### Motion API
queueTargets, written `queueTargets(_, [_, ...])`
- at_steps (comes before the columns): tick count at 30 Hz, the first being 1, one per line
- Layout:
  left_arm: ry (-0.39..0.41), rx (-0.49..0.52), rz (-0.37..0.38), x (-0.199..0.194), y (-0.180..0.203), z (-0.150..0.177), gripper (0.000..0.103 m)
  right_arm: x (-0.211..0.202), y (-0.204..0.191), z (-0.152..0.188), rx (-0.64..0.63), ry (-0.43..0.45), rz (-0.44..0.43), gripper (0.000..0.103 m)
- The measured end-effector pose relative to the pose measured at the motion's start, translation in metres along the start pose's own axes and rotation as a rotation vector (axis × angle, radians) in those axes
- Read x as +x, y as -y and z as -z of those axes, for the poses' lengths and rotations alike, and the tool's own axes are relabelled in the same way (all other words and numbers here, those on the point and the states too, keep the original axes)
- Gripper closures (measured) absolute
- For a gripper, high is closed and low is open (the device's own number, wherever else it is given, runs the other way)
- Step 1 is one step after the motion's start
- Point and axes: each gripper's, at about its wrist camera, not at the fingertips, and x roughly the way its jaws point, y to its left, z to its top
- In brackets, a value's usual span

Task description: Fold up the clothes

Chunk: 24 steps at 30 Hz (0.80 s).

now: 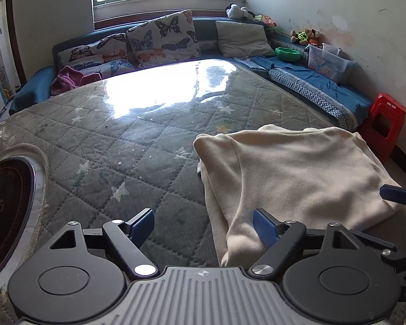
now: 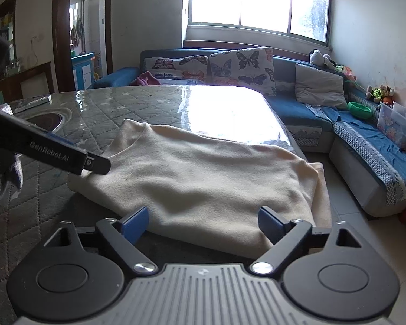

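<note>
Writing: white letters "GenRobot.AI" run along the black body of the left gripper (image 2: 94, 162) where it crosses the left side of the right wrist view; a few characters on the dark round inset (image 1: 5, 205) are too clipped to read.
Garment: a cream sweater (image 2: 203, 178) lies folded on the table (image 1: 108, 140), at its right side, near the front edge.
Sweater edges: the round neckline points toward the table's far side; the right fold runs along the table's right edge, and a strip of cream cloth hangs a little past it.
Left tongs: the left gripper (image 1: 204, 227) has its blue pads spread wide, nothing between them; the right pad (image 1: 265, 230) rests against the sweater's near left fold, the left pad over bare quilted cover.
Right tongs: the right gripper (image 2: 203, 226) is also spread wide and holds nothing; both pads sit at the sweater's near edge.
Open room: the table's left and far parts lie bare under a glossy clear sheet with window glare.
Table limits: the dark round inset sits at the left edge; a flat pale object (image 2: 32, 103) lies by the far left corner.
Beyond the edges: a blue sofa (image 2: 365, 162) stands past the far and right sides, and a red stool (image 1: 384, 124) off the right edge.
</note>
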Motion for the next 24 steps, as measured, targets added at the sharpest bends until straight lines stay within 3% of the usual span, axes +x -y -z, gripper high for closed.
queueTargets(9, [-0.001, 0.012, -0.002, -0.012, -0.001, 0.011, 0.016, -0.008, -0.007, 0.006, -0.009, 0.000, 0.003, 0.000])
queueTargets(24, [0.041, 0.032, 0.023, -0.039, -0.001, 0.030, 0.006, -0.029, -0.025, 0.016, -0.012, 0.012, 0.010, 0.000])
